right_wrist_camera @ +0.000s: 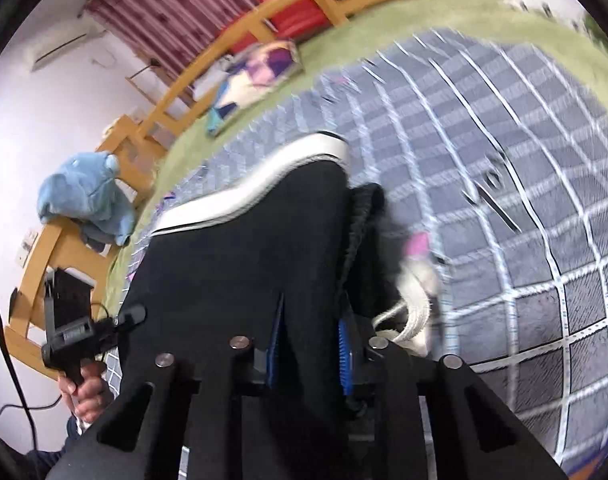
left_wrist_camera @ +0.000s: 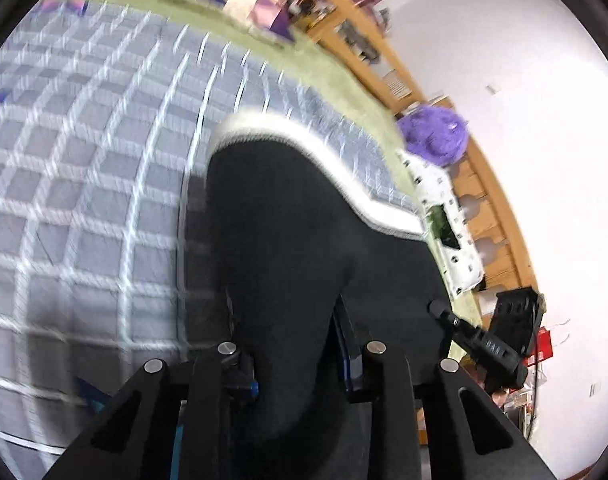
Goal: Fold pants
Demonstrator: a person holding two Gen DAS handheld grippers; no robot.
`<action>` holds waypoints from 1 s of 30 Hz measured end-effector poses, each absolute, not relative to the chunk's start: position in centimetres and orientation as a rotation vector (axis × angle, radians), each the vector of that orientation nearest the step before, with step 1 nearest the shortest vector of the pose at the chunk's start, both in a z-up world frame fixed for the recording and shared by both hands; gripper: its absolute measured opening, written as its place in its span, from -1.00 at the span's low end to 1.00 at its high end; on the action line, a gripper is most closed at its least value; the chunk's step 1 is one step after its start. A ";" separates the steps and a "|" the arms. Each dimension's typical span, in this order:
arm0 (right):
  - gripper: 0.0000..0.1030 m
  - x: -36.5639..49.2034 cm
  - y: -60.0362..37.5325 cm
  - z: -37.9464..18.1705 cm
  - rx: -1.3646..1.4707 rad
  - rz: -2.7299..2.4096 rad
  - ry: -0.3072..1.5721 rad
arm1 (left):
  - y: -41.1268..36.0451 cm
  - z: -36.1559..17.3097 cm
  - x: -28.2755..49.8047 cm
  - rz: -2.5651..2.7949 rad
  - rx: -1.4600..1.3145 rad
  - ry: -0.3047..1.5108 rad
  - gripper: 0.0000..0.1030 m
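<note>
This is a bedroom in a home. A wide bed (right_wrist_camera: pixel 384 24) fills most of the room, spread with a green sheet and over it a grey blanket (left_wrist_camera: pixel 84 168) crossed by white grid lines. A wooden headboard (right_wrist_camera: pixel 232 40) of pale slats runs along the far edge of the bed, with dark red striped curtains (right_wrist_camera: pixel 176 4) hanging behind it. A patchwork pillow (right_wrist_camera: pixel 256 76) in bright colours lies near the far edge. Soft toys sit at the corners: a blue plush (right_wrist_camera: pixel 84 196) against the wooden frame and a purple fluffy one (left_wrist_camera: pixel 434 136) at the other side. An air conditioner (right_wrist_camera: pixel 60 48) is mounted high on the white wall.
</note>
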State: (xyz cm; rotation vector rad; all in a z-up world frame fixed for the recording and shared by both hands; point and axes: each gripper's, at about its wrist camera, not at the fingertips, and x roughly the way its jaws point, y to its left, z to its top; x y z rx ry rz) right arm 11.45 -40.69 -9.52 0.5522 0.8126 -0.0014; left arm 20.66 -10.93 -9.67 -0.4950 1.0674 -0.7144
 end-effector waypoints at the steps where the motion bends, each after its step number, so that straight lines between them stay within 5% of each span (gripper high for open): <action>1: -0.58 11.7 -39.1 -8.8 0.528 0.001 0.805 | -10.0 -8.9 20.7 -0.717 -0.481 1.042 -0.50; 10: -0.59 19.8 -27.1 -10.6 0.584 0.228 0.869 | 4.3 -8.3 21.6 -0.521 -0.405 1.036 -0.48; 13: -0.56 21.4 -24.8 -11.7 0.503 0.208 0.888 | 7.3 -11.6 22.6 -0.461 -0.481 1.133 -0.29; 16: -0.44 21.6 -25.2 -13.8 0.388 0.156 0.902 | 7.5 -14.4 22.7 -0.452 -0.512 1.192 -0.06; 20: -0.33 20.5 -26.5 -14.0 0.404 0.105 0.935 | 5.1 -12.5 20.9 -0.382 -0.249 1.142 -0.01; 26: -0.35 15.8 -23.1 -8.4 0.290 -0.028 0.829 | 3.4 -7.9 15.2 -0.285 0.010 0.954 0.07; 30: -0.35 14.0 -19.2 -9.6 0.214 0.007 0.891 | 2.4 -7.9 11.3 -0.320 0.036 0.935 0.21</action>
